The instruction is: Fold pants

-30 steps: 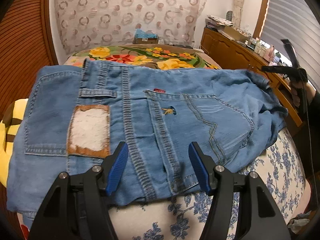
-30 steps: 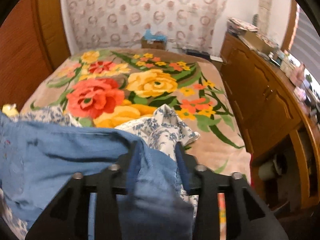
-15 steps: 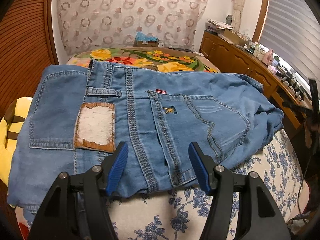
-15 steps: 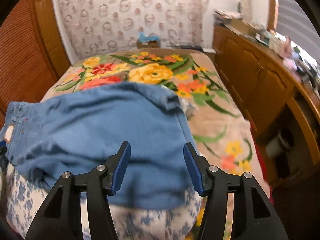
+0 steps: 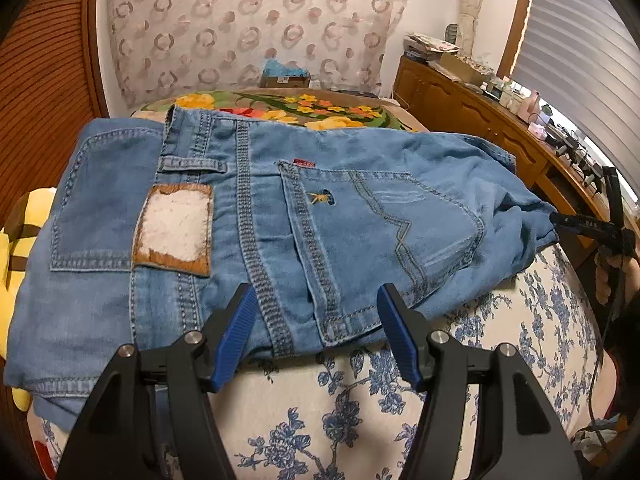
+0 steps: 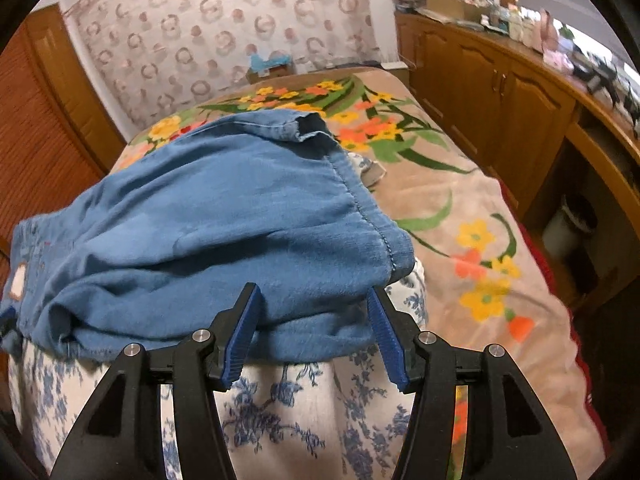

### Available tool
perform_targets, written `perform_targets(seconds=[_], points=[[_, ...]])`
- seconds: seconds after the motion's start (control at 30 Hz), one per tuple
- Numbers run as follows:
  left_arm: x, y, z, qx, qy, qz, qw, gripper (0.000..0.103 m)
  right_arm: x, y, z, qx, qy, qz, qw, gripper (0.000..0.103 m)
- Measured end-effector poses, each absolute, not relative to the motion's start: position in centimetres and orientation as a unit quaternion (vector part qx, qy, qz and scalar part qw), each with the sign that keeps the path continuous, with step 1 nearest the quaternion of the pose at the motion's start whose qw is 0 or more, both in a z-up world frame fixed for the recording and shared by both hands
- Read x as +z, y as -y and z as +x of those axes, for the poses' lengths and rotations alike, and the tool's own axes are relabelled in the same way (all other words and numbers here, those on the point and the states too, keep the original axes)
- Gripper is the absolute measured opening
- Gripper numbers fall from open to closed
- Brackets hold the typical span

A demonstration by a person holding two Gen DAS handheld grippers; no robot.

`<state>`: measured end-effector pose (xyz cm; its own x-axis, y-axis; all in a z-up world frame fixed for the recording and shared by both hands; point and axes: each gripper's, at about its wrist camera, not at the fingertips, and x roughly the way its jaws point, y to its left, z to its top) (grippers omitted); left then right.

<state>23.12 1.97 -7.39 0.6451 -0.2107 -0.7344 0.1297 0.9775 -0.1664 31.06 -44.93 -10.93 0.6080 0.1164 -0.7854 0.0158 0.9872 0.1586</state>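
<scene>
**Jeans released on the bed, both tools standing apart**

Compared with a second ago: right tool (image 6: 314,322) no longer clamped on denim; jaws just opened, now standing wide with the near edge of the folded jeans (image 6: 224,236) just beyond the pads, nothing pressed between them. Left tool (image 5: 316,326) unchanged, jaws wide, hanging over the near waistband edge without gripping. Jeans (image 5: 280,232) settled flatter than before.

Resting on a blue-flowered white cover (image 5: 340,412) over the bed, with a floral blanket (image 6: 460,208) further back. Beyond: patterned curtain (image 5: 248,28), wooden cabinets (image 6: 500,92) along the right, slatted wooden door on the left.

Long axis of the jeans running left to right across the left wrist view; waistband and leather patch (image 5: 176,228) at left, folded legs bunched toward the right.
</scene>
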Motion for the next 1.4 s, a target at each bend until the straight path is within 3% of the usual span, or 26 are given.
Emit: perform_targets(seconds=[0.17, 0.23, 0.27, 0.3, 0.4, 0.67, 1.0, 1.27, 1.4], points=[[-7.7, -2.4, 22.7, -0.090, -0.414, -0.052, 0.904, 0.062, -11.3, 46.0, 32.2, 0.015, -0.441, 0.113, 0.890, 0.054], [-7.8, -2.6, 22.6, -0.089, -0.414, -0.053, 0.904, 0.062, -11.4, 46.2, 32.5, 0.015, -0.441, 0.117, 0.890, 0.039], [-7.8, -2.7, 22.6, -0.088, -0.414, -0.054, 0.904, 0.062, -11.5, 46.2, 32.6, 0.016, -0.441, 0.117, 0.890, 0.025], [-7.8, -2.7, 22.5, -0.088, -0.414, -0.055, 0.904, 0.062, -11.4, 46.3, 32.5, 0.024, -0.436, 0.119, 0.892, 0.003], [-8.0, -2.8, 22.6, -0.088, -0.415, -0.058, 0.904, 0.062, -10.5, 46.0, 31.9, 0.045, -0.410, 0.113, 0.904, 0.000], [-8.0, -2.6, 22.6, -0.095, -0.413, -0.058, 0.904, 0.062, -6.9, 45.2, 27.8, 0.043, -0.377, 0.093, 0.921, 0.000], [-7.8, -2.4, 22.6, -0.098, -0.414, -0.057, 0.903, 0.062, -9.7, 44.9, 27.0, 0.021, -0.416, 0.108, 0.903, 0.001], [-8.1, -3.0, 22.7, -0.092, -0.415, -0.060, 0.903, 0.062, -10.1, 43.1, 26.3, 0.042, -0.428, 0.132, 0.893, 0.040], [-8.2, -2.8, 22.8, -0.096, -0.416, -0.058, 0.903, 0.062, -10.6, 41.4, 26.3, 0.057, -0.441, 0.130, 0.886, 0.048]])
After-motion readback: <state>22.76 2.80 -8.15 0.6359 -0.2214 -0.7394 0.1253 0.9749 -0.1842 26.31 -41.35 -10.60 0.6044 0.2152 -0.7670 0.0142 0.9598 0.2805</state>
